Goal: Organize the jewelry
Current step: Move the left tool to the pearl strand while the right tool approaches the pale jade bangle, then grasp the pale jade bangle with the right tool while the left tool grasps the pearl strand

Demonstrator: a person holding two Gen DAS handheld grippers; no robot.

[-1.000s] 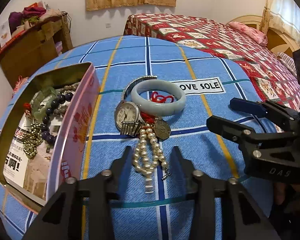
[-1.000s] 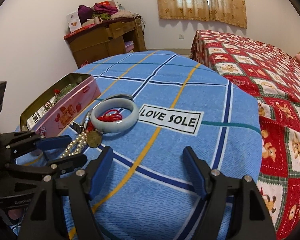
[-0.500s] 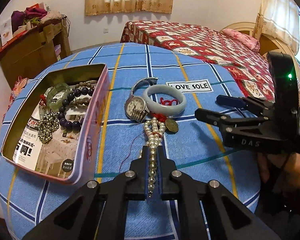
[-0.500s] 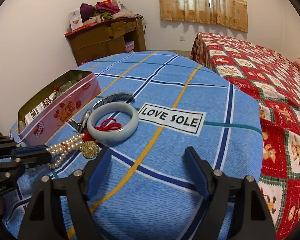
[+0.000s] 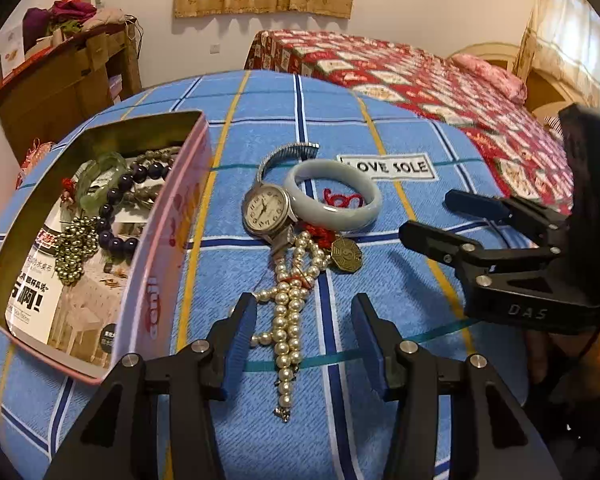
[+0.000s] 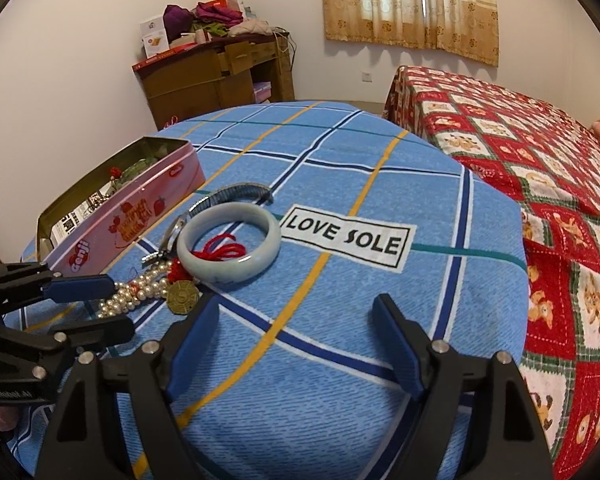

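A string of round, shiny pearls (image 5: 286, 320) is laid on the blue checked cloth (image 5: 380, 280) — soft and a bit fuzzy. The left gripper (image 5: 304, 332) is set around the pearls, its fingers (image 5: 240, 332) opening and not touching them. A round watch (image 5: 266, 210) with a stretchy metal band, a smooth pale bangle (image 5: 332, 194) with red cord (image 5: 342, 199) inside, and a flat brass charm (image 5: 346, 255) are piled just past the pearls. More beads are kept in the pink tin (image 5: 168, 248) at the left. The right gripper (image 6: 296, 344) is held over bare cloth — its fingers wide apart and opening, with nothing between. A bed (image 6: 540, 152) with a red quilt, a brown cupboard (image 6: 216, 76) and tan curtains (image 6: 412, 4) are seen behind.
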